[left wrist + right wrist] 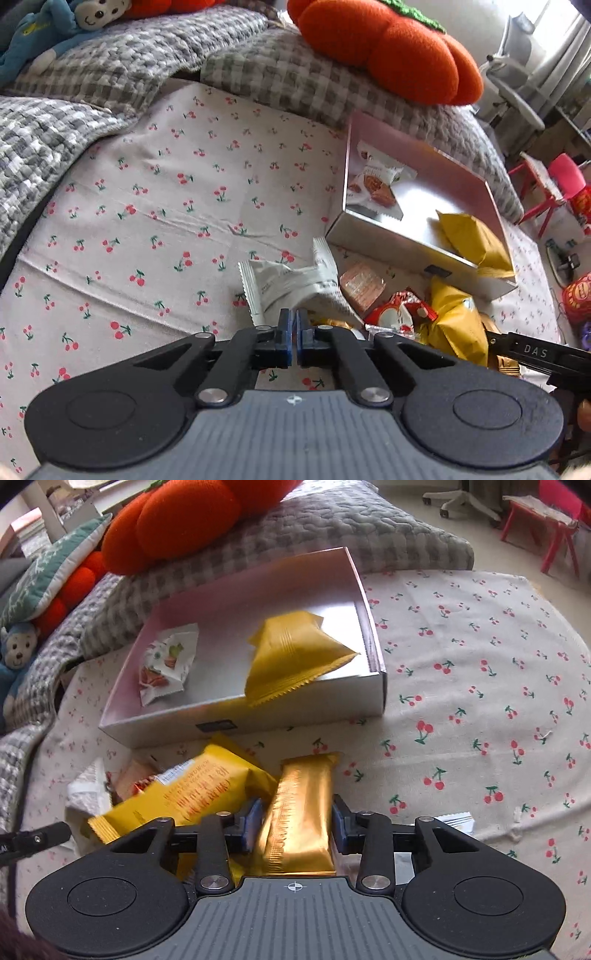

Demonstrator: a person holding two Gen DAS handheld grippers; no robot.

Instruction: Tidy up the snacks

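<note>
A shallow white box (pixel 295 710) lies on the cherry-print sheet and holds a yellow packet (pixel 291 653) and a white fruit-print packet (pixel 166 662). The box also shows in the left wrist view (pixel 388 254). My right gripper (pixel 297 821) is shut on a gold foil bar (pixel 301 812), held just in front of the box. A yellow sandwich packet (pixel 192 794) lies to its left in the loose pile. My left gripper (pixel 295 332) is shut on the edge of a white packet (pixel 291 284). A red packet (pixel 399 314) and an orange cracker packet (pixel 362 286) lie nearby.
A grey checked quilt (pixel 110 66) and an orange pumpkin cushion (pixel 391 48) lie behind the box. A blue monkey plush (pixel 48 33) sits at far left. A red stool (pixel 546 528) stands on the floor beyond the bed. The cherry-print sheet (pixel 480 701) stretches right.
</note>
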